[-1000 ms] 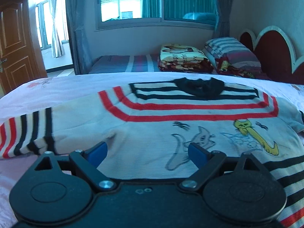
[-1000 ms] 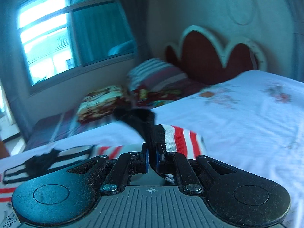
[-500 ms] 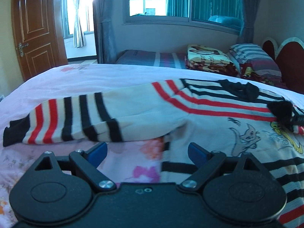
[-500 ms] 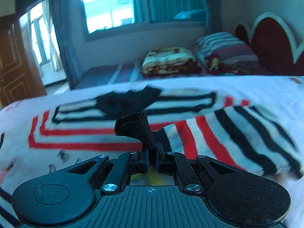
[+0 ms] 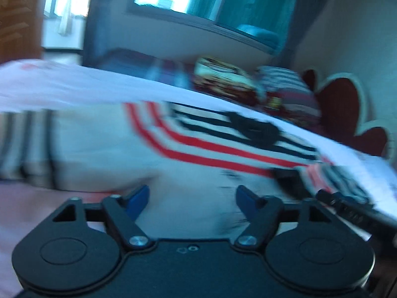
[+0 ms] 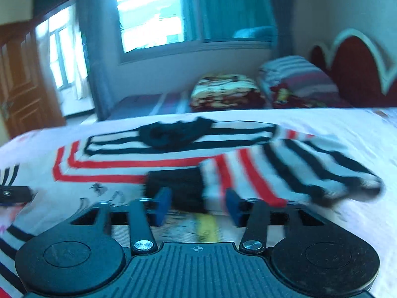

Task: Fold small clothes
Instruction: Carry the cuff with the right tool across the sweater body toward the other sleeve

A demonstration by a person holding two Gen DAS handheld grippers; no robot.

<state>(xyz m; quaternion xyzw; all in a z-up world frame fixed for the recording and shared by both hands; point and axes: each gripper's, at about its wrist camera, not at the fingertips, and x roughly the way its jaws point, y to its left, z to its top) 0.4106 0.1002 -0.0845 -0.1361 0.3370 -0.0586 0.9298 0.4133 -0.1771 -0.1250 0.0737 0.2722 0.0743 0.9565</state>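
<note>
Bedsheet [image 6: 322, 124] under striped sweater [image 6: 173, 156], folded blanket [image 6: 223, 92] behind (blurred), pillows [image 6: 292, 74]

One striped sweater [image 6: 173, 159], two grippers, one folded blanket [image 6: 224, 92], one pillow [image 6: 295, 74]

Home bedroom: bed [image 6: 322, 129] w/ headboard [image 6: 357, 67], pillows [image 6: 295, 77], curtained window [image 6: 153, 12].

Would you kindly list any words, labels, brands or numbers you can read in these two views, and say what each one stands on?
None can be read.
The sweater carries only stripes and cartoon drawings, blurred, with no lettering visible.
The folded blanket has a printed pattern, too blurred to show any text.
</note>
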